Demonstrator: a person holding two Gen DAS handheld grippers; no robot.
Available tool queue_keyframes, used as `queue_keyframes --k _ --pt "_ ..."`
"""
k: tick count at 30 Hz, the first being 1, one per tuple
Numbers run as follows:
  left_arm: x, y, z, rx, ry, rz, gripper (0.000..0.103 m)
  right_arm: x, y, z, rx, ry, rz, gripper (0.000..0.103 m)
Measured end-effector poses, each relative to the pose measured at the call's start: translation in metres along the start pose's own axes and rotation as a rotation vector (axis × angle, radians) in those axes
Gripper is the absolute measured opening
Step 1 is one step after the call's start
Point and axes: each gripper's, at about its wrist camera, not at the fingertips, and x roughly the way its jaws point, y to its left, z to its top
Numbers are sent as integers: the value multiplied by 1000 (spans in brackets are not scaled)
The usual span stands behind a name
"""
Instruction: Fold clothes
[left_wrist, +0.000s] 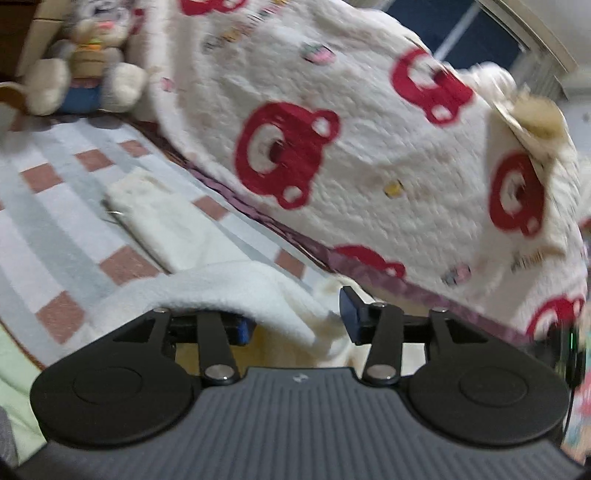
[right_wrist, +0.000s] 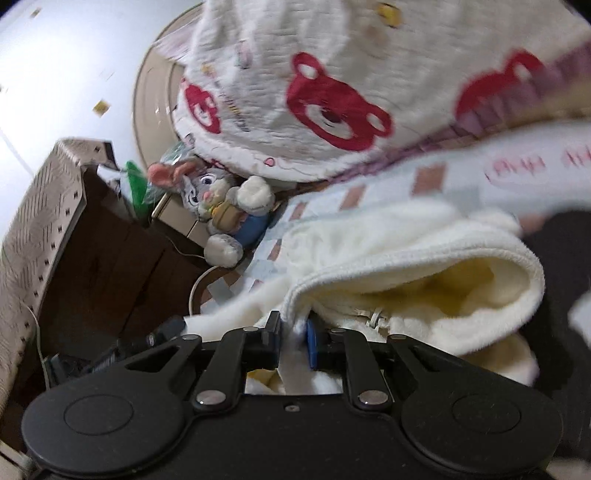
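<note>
A cream-white fleece garment (left_wrist: 229, 280) lies on the checked bedsheet (left_wrist: 55, 229). One fold of it is draped over the left finger of my left gripper (left_wrist: 297, 321), whose jaws stand wide apart with fleece between them. A flat part with a zipper (left_wrist: 118, 218) stretches off to the far left. In the right wrist view the same garment (right_wrist: 424, 258) bulges open and shows a yellowish lining. My right gripper (right_wrist: 293, 332) is pinched shut on its edge beside a zipper pull (right_wrist: 375, 315).
A white blanket with red bear faces (left_wrist: 369, 147) (right_wrist: 332, 74) is heaped along the far side of the bed. A plush rabbit (left_wrist: 85, 74) (right_wrist: 221, 206) sits at its end. A woven-sided brown box (right_wrist: 33, 221) stands left, beyond the bed's edge.
</note>
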Motion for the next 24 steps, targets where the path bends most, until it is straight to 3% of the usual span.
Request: queue_keyframes --k 3,7,10,12,15,17,21,24 --pt "-4 -13 -6 80 -20 -28 52 6 11 17 -68 10 -14 17" --pt "-11 -17 -6 75 -55 -99 55 17 28 30 -134 20 12 17" --pt "-13 -10 -2 50 -65 -39 61 26 42 40 -184 27 31 17" --pt "-7 7 4 -8 -21 132 62 32 50 47 -218 32 44 17" --pt "4 43 5 -76 99 519 60 41 64 57 -267 40 64 17" --pt "-4 53 7 -80 95 557 60 47 68 57 -284 47 64 17" --pt "-33 51 12 -161 43 302 62 53 69 50 -291 55 38 17" --pt "-51 25 9 -83 -40 133 62 48 70 54 -292 41 13 17"
